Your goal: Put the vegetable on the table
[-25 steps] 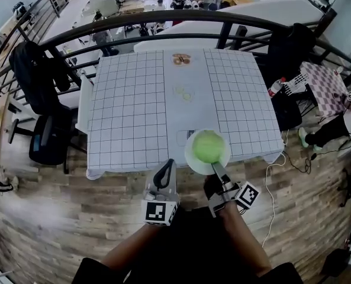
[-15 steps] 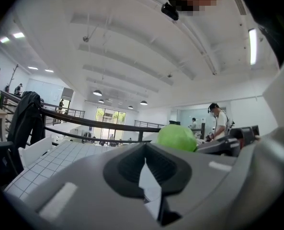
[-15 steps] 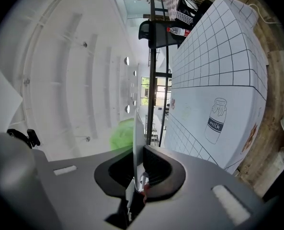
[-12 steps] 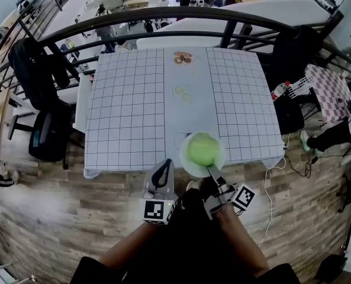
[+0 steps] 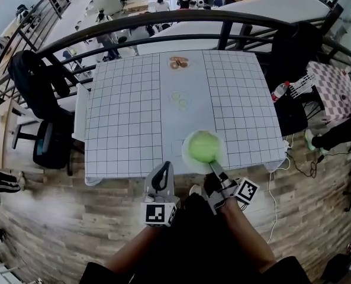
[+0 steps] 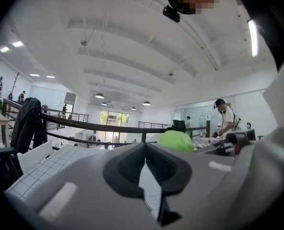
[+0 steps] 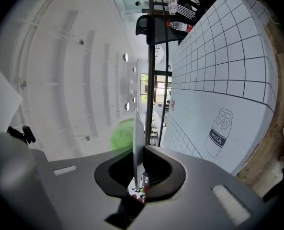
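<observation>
A round green vegetable (image 5: 203, 147) lies on a white plate (image 5: 190, 158) over the front edge of the grid-cloth table (image 5: 128, 111). My right gripper (image 5: 212, 165) is shut on the plate's near rim. In the right gripper view the thin plate edge (image 7: 137, 143) stands between the jaws, with the vegetable (image 7: 121, 134) beside it and the table (image 7: 228, 71) on the right. My left gripper (image 5: 162, 171) is shut and holds nothing, just left of the plate at the table's front edge. From the left gripper view the vegetable (image 6: 176, 140) shows beyond the jaws.
A black railing (image 5: 163, 18) curves behind the table. A black chair with a jacket (image 5: 45, 141) stands at the left, a bottle (image 5: 280, 89) and a seated person (image 5: 335, 132) at the right. The cloth bears printed pictures (image 5: 179, 63), among them a milk bottle (image 7: 218, 131).
Both grippers have moved forward toward the table, and the plate with the vegetable has come a little farther over the table's front edge.
</observation>
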A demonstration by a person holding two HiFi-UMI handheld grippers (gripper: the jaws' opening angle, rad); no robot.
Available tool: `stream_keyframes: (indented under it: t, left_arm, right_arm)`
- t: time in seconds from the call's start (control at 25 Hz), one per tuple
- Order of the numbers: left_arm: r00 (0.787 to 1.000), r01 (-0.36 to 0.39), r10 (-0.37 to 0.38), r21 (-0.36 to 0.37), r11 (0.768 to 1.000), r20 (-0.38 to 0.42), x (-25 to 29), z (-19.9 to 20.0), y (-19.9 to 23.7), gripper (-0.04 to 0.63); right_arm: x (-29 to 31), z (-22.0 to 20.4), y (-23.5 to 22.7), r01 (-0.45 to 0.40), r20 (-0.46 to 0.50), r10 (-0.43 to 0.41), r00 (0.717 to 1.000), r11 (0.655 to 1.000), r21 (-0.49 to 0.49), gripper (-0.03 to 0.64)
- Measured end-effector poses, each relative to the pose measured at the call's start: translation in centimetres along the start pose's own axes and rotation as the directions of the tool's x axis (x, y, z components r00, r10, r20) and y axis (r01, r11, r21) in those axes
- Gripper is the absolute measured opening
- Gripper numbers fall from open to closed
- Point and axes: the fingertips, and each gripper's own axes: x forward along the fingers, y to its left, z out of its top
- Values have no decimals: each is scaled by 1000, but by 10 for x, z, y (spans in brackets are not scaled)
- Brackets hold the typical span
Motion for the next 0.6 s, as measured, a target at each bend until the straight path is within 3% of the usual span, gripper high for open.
stream_keyframes:
  t: [0.6]
  left_arm:
    - [996,-88,88,10,996,-1,30,-16,23,6]
  right_arm:
    - [39,28,-27,-14,-59,14,998,1000,5,23]
